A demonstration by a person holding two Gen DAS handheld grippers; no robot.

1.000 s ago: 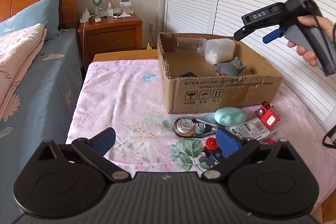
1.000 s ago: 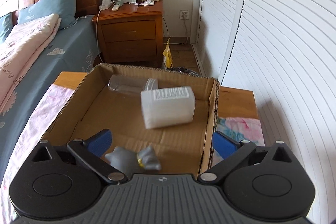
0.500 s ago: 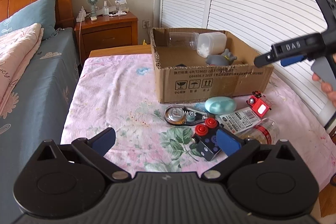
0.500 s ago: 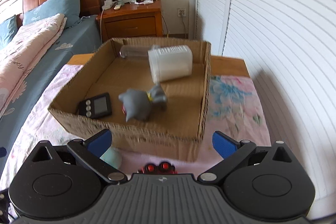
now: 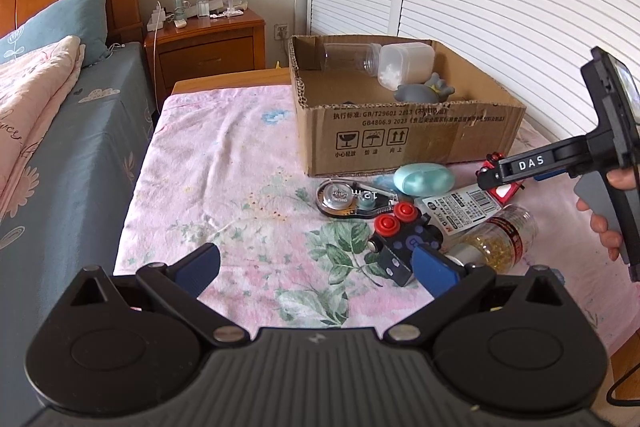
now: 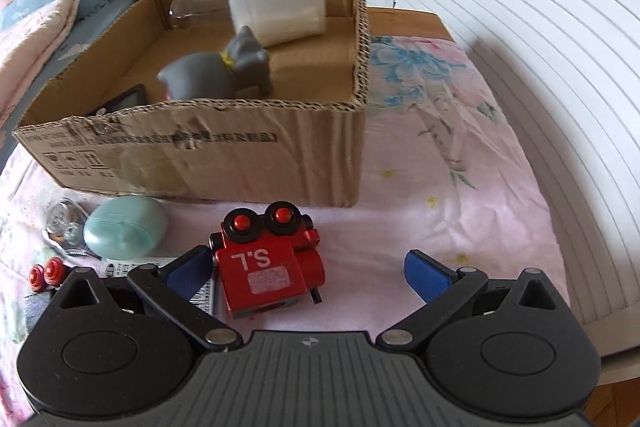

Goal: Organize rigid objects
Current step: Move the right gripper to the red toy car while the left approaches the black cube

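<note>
1. The left tool hangs above the flowered table with its fingers spread wide and nothing between them; the black block with red knobs lies just beyond its right fingertip, touching the clear tape dispenser.
2. The right tool is likewise wide open and empty, low over the red toy vehicle, which sits between its fingers, nearer the left one (no contact can be made out).
3. Half a second ago the right tool looked down into the cardboard box from above; now it has dropped in front of the box, and the red toy fills its view. The left tool has drawn back slightly.
4. The red toy is blocky, with two black-rimmed red knobs on top, white letters and a pale sticker. Left of it lies a mint oval case; behind, in the box, are a grey figurine and a white container.
</note>
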